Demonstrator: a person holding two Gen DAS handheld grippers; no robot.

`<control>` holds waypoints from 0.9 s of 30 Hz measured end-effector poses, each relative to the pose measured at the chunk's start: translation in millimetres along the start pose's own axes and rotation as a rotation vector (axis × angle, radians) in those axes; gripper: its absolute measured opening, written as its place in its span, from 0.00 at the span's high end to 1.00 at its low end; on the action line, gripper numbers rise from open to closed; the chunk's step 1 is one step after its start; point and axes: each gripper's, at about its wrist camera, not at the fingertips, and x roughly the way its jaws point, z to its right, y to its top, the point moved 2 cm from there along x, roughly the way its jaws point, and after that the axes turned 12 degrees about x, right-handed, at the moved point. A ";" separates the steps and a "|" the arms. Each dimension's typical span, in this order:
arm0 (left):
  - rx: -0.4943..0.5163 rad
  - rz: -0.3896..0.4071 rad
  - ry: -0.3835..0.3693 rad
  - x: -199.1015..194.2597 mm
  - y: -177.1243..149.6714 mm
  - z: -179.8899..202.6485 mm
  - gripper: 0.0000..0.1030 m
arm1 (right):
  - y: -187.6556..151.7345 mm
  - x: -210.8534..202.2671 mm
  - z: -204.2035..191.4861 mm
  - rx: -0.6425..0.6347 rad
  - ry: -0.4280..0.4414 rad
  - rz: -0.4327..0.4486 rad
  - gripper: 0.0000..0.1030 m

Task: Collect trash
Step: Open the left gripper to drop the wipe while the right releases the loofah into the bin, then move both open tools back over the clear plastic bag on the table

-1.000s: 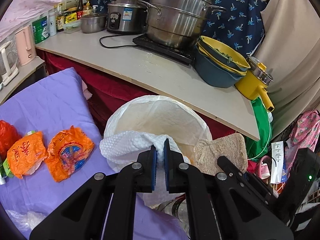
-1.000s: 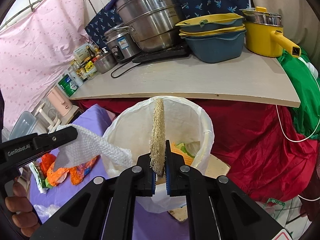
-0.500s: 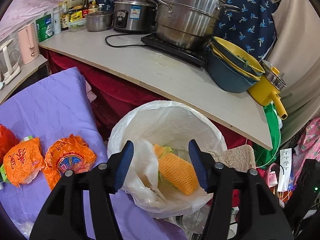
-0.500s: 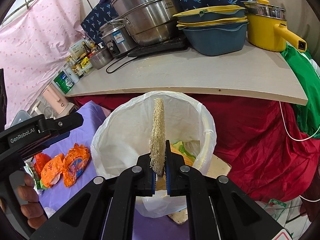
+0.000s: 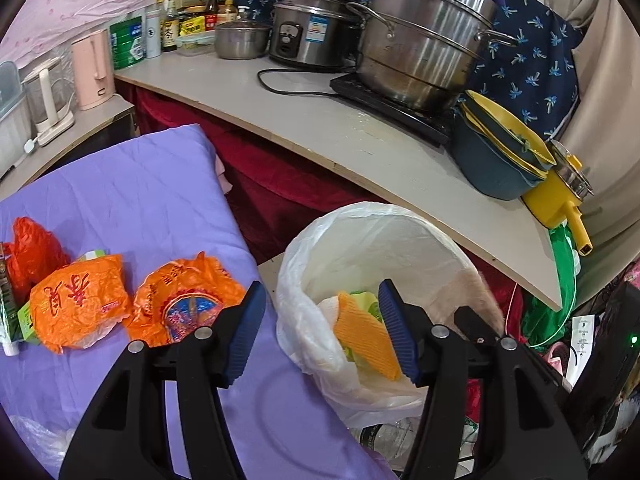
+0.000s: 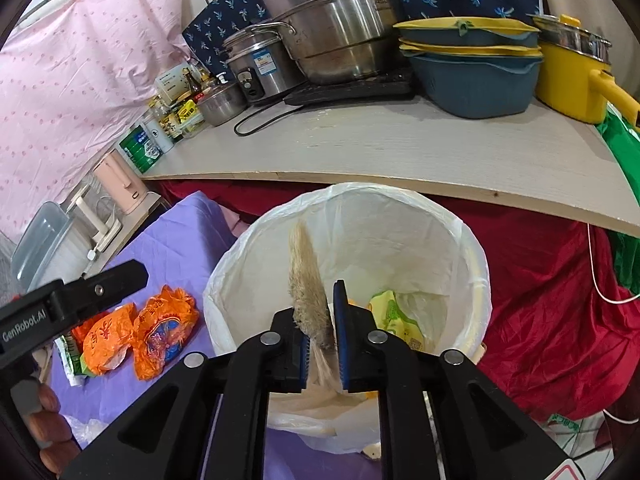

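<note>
Still to collect, far left: a red bag (image 5: 30, 248), then two orange wrappers (image 5: 80, 304) (image 5: 184, 300) with red printed characters, lie on the purple bed cover (image 5: 132, 196), well apart from the bin; a green-and-white packet edge (image 5: 8, 320) shows beside them, its print too small to read.
Left tongs (image 5: 322, 332): released and empty, spread above the near rim of the bin, nothing between the blue pads.
Writing on the left tongs: "GenRobot.AI" on the arm, seen from the right wrist view (image 6: 24, 326).
Bin (image 6: 476, 272): lined with a white bag, standing between the bed and the red drape under the surface (image 6: 400, 152).
Already in the bin: an orange ribbed scrubber (image 5: 366, 336), white paper and a yellow-green wrapper (image 6: 394, 316); I judge the job roughly half done.
Right tongs (image 6: 322, 344): opening around a tan fibrous pad (image 6: 308, 280) that hangs over the bin; the pad leans on the left pad, clear of the right one, seemingly on the point of dropping.
Labels on the surface: green tin, sauce bottles and rice cooker sticker are unreadable.
</note>
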 end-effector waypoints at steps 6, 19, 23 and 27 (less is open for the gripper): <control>-0.013 0.009 0.022 -9.6 -8.5 -9.1 0.41 | 1.0 -10.3 -6.6 -0.002 0.007 0.019 0.85; -0.022 0.025 0.035 -34.5 -23.6 -21.0 0.39 | 14.9 -27.4 -17.5 -0.028 -0.014 0.083 0.60; -0.035 0.031 0.045 -42.5 -28.8 -30.3 0.39 | 9.0 -35.4 -24.0 -0.022 0.006 0.084 0.60; -0.055 0.031 0.055 -50.4 -35.0 -40.3 0.39 | -3.8 -44.1 -35.9 -0.042 0.022 0.082 0.54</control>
